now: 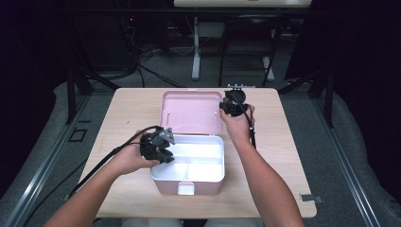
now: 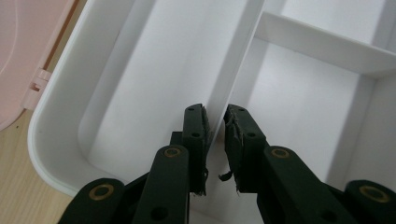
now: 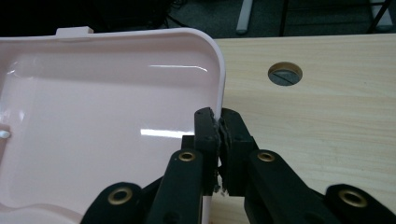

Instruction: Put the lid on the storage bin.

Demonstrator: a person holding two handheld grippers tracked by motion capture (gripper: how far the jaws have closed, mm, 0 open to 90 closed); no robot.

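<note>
Pale wooden table (image 1: 127, 111) in a dark room, with an open pink storage box (image 1: 187, 171) held at two places.

No brand, label or writing can be read on any surface. From above, the left gripper (image 1: 163, 156) sits at the white tray's (image 1: 208, 163) left end and the right gripper (image 1: 226, 109) at the right edge of the lid (image 1: 191, 111), which lies flat behind the box. The left gripper view alone shows the jaws straddling an upright divider wall (image 2: 233, 60), close on each side of it; whether they press it I cannot tell, and bare compartments lie on both sides. The right gripper view alone shows the jaws pinching the lid's rim (image 3: 219, 79), with bare tabletop and a round cable hole (image 3: 285, 73) beyond them on the outer side.
</note>
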